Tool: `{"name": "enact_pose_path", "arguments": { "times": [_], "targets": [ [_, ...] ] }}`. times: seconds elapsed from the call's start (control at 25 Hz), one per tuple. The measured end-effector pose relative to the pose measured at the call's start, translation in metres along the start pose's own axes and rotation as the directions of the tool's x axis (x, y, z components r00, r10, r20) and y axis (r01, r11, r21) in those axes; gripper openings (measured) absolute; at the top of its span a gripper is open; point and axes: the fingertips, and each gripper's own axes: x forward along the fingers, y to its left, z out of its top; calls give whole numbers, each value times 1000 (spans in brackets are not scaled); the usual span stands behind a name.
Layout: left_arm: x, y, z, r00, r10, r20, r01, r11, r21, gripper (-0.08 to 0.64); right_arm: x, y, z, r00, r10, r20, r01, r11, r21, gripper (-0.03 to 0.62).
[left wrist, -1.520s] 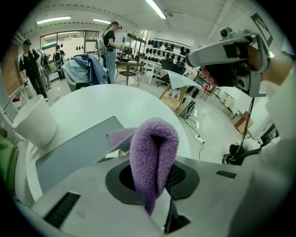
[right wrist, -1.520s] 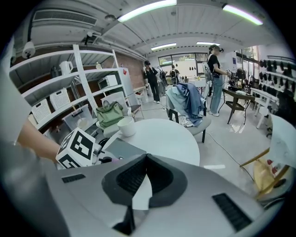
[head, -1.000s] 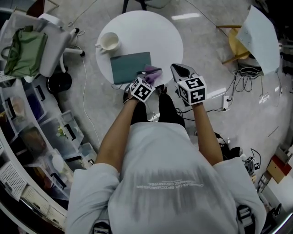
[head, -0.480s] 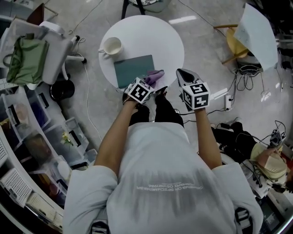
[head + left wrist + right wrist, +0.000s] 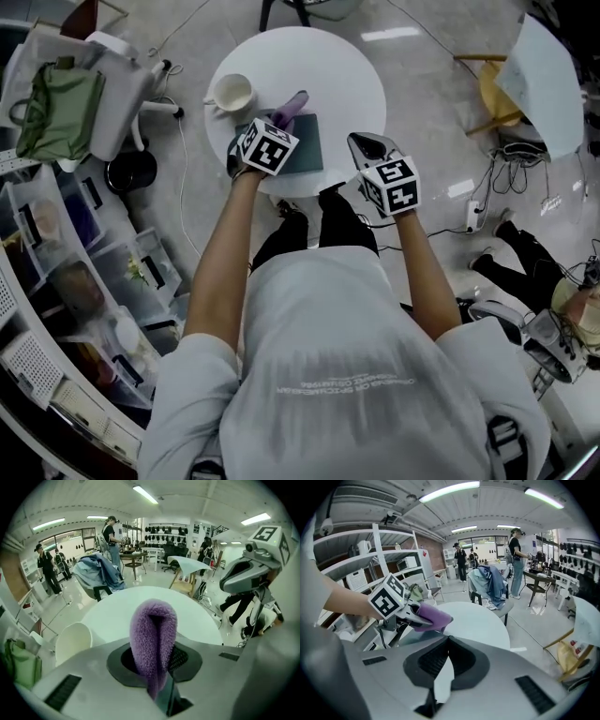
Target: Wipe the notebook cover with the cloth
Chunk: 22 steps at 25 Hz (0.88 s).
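Note:
A teal notebook (image 5: 307, 150) lies on the round white table (image 5: 347, 75), near its front edge. My left gripper (image 5: 281, 120) hovers over the notebook's left part, shut on a purple cloth (image 5: 289, 106) that sticks out ahead of its jaws. In the left gripper view the cloth (image 5: 153, 639) stands folded between the jaws of the left gripper (image 5: 158, 670). My right gripper (image 5: 361, 142) hangs at the table's front right edge, beside the notebook. Its jaws meet with nothing between them in the right gripper view (image 5: 446, 641), where the cloth (image 5: 433, 617) shows to the left.
A white cup (image 5: 232, 94) stands on the table just left of the notebook. A chair with a green bag (image 5: 56, 108) and shelving (image 5: 56, 281) are at the left. Cables (image 5: 487, 202) lie on the floor at the right. People stand far behind.
The left gripper has moved forward from the table's front edge to over the notebook, carrying the cloth with it. The right gripper has barely moved.

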Motion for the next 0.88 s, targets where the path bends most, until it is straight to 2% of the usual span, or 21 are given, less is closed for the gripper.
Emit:
{"name": "enact_pose_path", "arguments": {
  "times": [0.16,0.28,0.52,0.68,0.88],
  "targets": [
    [27,-4,-14,996,-21,-86,21,1000,5,66,20,-10,9,998,58,-12,-58,998,-27,0],
    [44,-18,-28,988,-60,-140,56,998,-32,66,34,-14,12,994,105,-27,-106,993,-49,0],
    [50,-23,-37,984,-27,-173,18,998,-52,65,54,-19,6,981,186,-61,-190,979,-68,0],
    [51,-29,-42,979,-8,-202,-3,999,-54,66,60,-23,1,978,196,-69,-201,976,-81,0],
    [46,-30,-47,985,26,-170,-39,996,-79,64,56,-20,-4,987,156,-48,-159,984,-75,0]
  ]
}}
